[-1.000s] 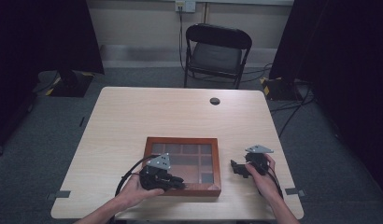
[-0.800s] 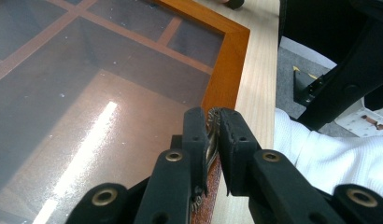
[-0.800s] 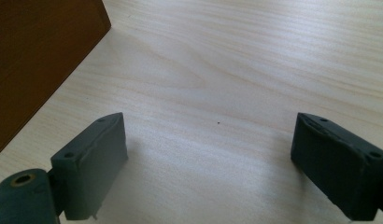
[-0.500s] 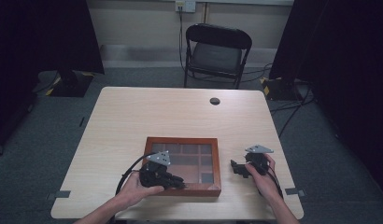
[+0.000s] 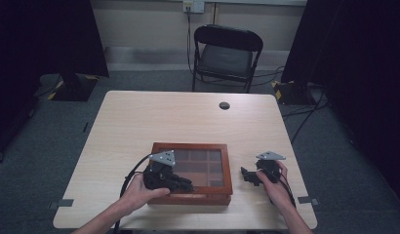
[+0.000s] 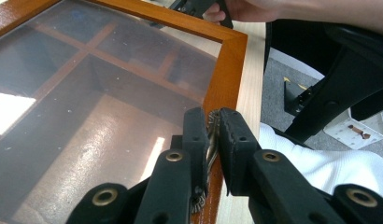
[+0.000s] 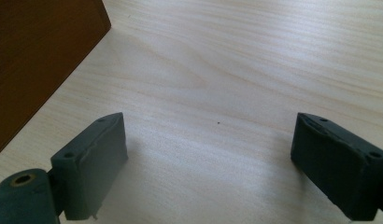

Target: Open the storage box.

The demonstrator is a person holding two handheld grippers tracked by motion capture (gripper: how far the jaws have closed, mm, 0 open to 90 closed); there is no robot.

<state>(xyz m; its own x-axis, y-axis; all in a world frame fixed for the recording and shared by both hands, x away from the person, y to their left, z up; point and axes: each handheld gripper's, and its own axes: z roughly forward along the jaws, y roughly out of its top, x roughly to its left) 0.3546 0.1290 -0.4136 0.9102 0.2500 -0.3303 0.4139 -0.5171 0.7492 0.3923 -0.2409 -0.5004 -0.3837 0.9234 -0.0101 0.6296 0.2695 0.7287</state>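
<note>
A pale wooden table is standing on grey carpet in a dim room, with black curtains hanging at far left and a dark stand's base sitting on the floor beside them. On the near half of the table, a wooden box with a glass lid is lying flat, its front edge close to the person's side; through the glass, in the left gripper view, dividers are showing that split the interior into compartments. The left gripper is resting over the box's near left part, held by the left hand, and its jaws are pressed nearly together, pinching a small metal fitting at the front rim of the lid frame. Farther back, near the table's far edge, a small dark round cap is lying alone, and behind the table a black folding chair is facing it, below a wall socket. To the right of the box and apart from it, the right gripper is sitting low over bare tabletop in the right hand, its jaws spread wide with nothing between them; in the right gripper view the box's brown side wall is lying to their left. Cables are trailing across the floor at right, before another black curtain.
</note>
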